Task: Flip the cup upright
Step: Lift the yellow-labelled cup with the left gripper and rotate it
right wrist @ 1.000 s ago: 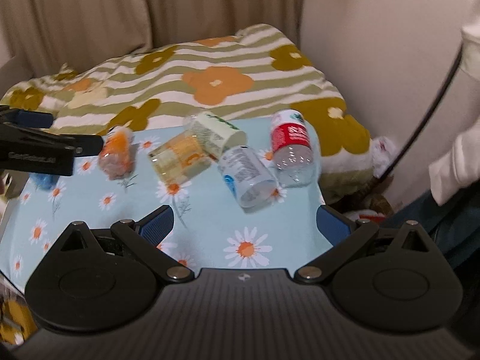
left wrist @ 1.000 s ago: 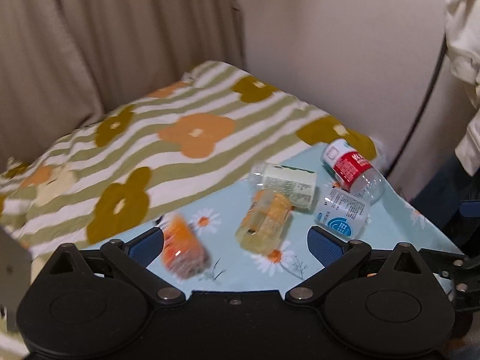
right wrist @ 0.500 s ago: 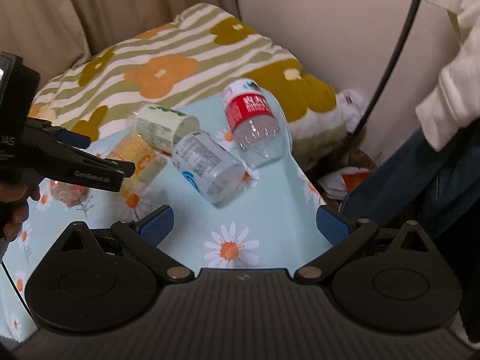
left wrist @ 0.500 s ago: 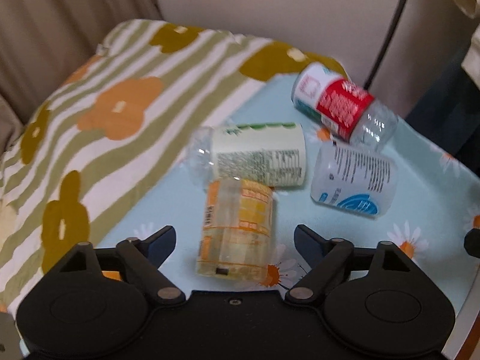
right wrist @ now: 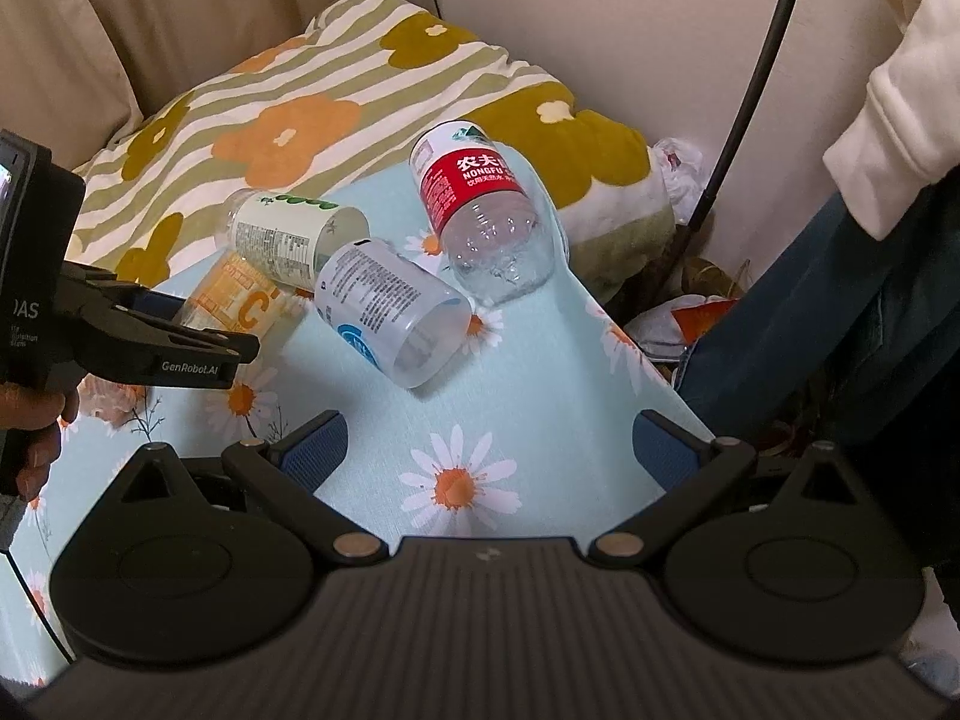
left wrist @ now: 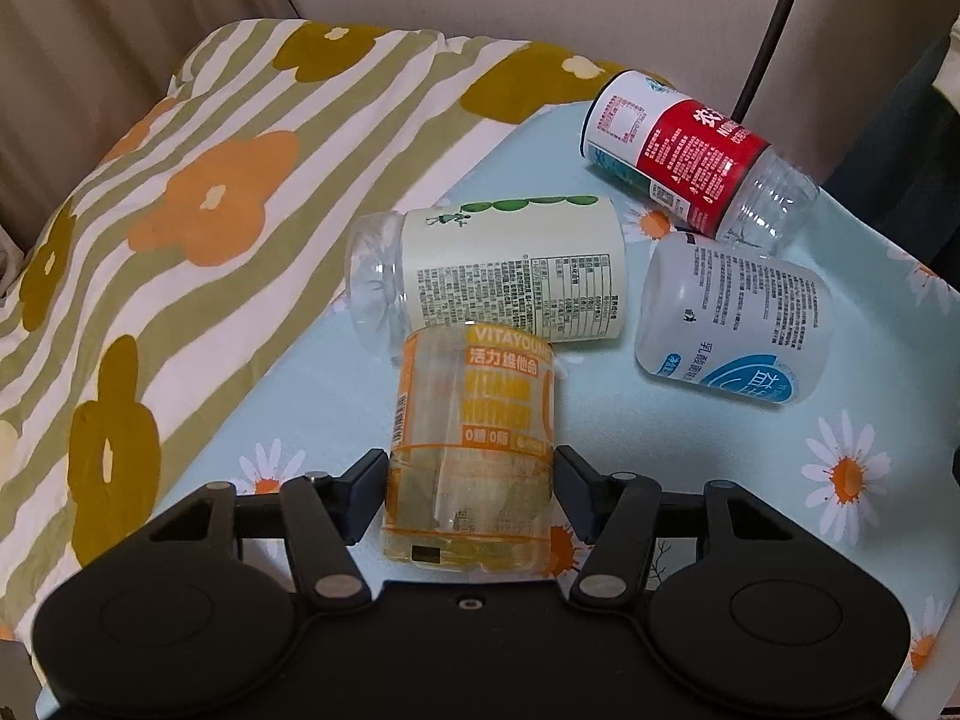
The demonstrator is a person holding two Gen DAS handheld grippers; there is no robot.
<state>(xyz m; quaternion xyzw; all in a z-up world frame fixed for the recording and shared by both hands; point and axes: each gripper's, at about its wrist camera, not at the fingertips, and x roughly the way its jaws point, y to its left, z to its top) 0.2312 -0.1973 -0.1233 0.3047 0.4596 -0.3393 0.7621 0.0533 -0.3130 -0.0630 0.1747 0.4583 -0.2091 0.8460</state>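
Orange-yellow cup [left wrist: 471, 450], lt-blue daisy cloth [left wrist: 690, 450], striped floral blanket [left wrist: 180, 210].

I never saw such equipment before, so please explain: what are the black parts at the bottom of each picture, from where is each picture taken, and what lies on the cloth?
No robot is here. A person holds a two-finger tool in each hand, and a camera on each looks forward along its fingers.

In the left view, the left tool has its jaws on either side of the orange-labelled cup, which lies on its side; whether they press it is unclear. The right tool is open and holds nothing.

On the daisy cloth three more cups lie tipped over: a green-labelled cup, a blue-labelled cup and a red-labelled cup.
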